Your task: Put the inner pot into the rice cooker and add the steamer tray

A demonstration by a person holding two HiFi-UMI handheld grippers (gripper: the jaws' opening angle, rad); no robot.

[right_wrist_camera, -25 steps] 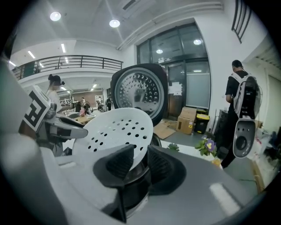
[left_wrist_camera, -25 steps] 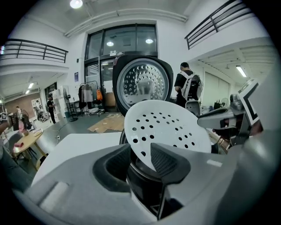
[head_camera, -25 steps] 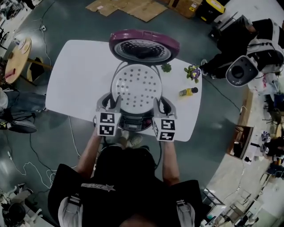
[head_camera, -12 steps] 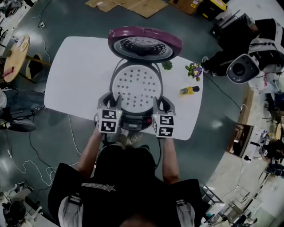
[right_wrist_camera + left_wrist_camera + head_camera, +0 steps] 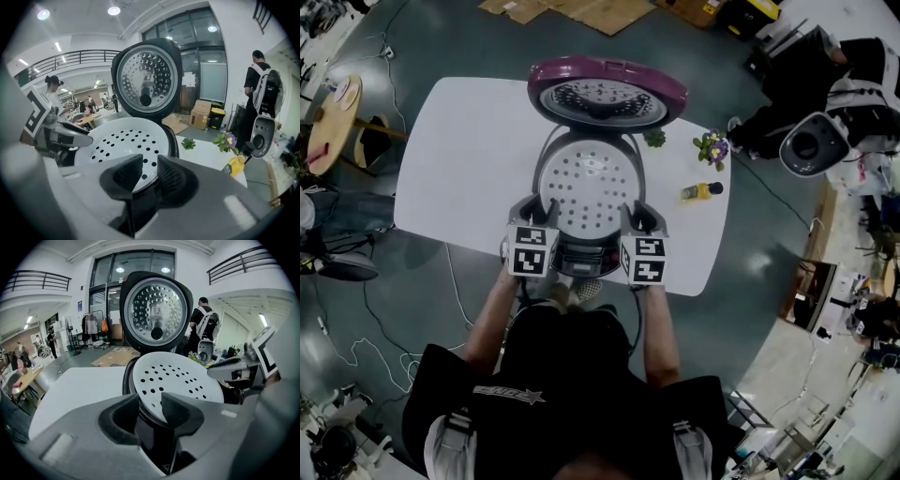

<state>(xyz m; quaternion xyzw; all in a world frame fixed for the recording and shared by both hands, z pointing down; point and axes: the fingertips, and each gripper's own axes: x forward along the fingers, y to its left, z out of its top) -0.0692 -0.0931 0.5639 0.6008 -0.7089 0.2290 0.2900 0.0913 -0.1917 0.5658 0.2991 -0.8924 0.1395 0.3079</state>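
The white perforated steamer tray (image 5: 589, 183) lies level over the mouth of the rice cooker (image 5: 581, 255), whose purple lid (image 5: 607, 94) stands open behind it. My left gripper (image 5: 539, 214) is shut on the tray's near left rim, and my right gripper (image 5: 635, 216) is shut on its near right rim. In the left gripper view the tray (image 5: 176, 380) edge runs between the pads of the left gripper (image 5: 150, 408). The right gripper view shows the tray (image 5: 122, 140) rim in the right gripper (image 5: 150, 176). The tray hides the inner pot.
The cooker stands on a white table (image 5: 459, 159). To its right are a small green plant (image 5: 652, 141), a pot of flowers (image 5: 709, 150) and a yellow bottle (image 5: 700, 193). A round wooden table (image 5: 333, 112) stands at far left, and a person (image 5: 825, 84) at far right.
Both grippers have sunk a little with the tray between them, and the tray now sits lower in the cooker's mouth.
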